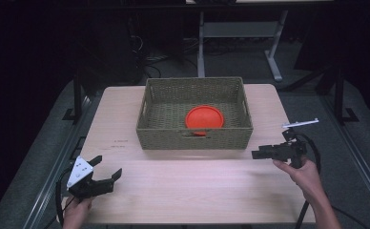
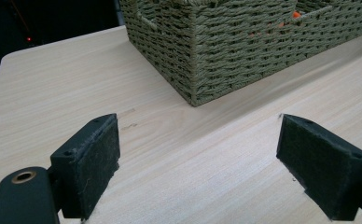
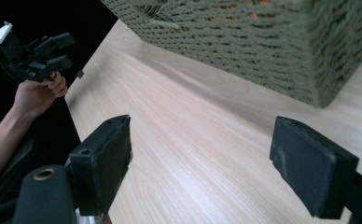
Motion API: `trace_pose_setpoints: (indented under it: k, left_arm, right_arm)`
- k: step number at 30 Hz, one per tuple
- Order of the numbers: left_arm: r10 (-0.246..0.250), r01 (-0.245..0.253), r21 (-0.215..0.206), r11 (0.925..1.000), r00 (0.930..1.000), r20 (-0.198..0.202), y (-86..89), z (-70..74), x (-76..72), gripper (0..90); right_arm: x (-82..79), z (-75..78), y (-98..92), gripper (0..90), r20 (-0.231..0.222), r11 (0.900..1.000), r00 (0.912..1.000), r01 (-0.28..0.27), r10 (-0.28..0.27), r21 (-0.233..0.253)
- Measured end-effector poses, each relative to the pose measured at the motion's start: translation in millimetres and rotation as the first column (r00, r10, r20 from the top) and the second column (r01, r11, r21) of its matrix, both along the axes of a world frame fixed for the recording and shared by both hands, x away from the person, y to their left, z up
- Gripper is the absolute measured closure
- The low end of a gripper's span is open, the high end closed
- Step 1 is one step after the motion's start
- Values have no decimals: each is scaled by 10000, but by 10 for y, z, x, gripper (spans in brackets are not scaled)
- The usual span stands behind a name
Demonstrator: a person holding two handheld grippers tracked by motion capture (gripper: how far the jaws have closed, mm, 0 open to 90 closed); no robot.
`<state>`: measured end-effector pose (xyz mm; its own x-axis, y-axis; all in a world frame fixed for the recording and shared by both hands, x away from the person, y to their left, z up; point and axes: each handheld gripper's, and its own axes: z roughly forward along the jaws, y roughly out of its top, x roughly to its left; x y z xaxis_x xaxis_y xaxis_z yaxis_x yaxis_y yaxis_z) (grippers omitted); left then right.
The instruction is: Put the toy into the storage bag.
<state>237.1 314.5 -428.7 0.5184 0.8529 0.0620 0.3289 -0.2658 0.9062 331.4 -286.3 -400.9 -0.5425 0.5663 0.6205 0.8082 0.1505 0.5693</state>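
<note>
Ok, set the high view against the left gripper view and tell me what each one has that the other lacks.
High view alone: the orange disc lying whole inside the basket, both hands, and the right gripper open at the table's right edge. Left gripper view alone: a close look at the left gripper, jaws wide apart, and faint marks on the wood. Shared: the woven basket and the pale wooden table.
</note>
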Motion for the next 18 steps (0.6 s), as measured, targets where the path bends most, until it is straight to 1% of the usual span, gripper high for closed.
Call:
trace_pose_setpoints:
  k: [6, 8, 15, 17, 18]
  left_arm:
    - [1, -1, -2, 10000, 10000, 8, -5, -3, -1, 127]
    - [9, -9, -1, 10000, 10000, 7, -4, -4, -1, 127]
    - [28, -28, -10, 10000, 10000, -15, -8, -8, -3, 127]
    - [-1, 2, 143, 9999, 10000, -18, -2, -8, 1, 127]
    - [-3, 4, 154, 9999, 10000, -26, -2, -7, 0, 127]
  right_arm:
    - [-56, -101, -64, 200, -104, 9999, 9999, 100, -101, -21]
    - [-82, -136, -94, 202, -177, 9998, 9997, 193, -191, 58]
    - [-168, -210, -201, 204, -177, 9992, 9991, 377, -374, 137]
    - [-192, -235, -226, 204, -204, 9989, 9989, 416, -412, 198]
    - [-210, -254, -244, 204, -231, 9988, 9987, 453, -448, 193]
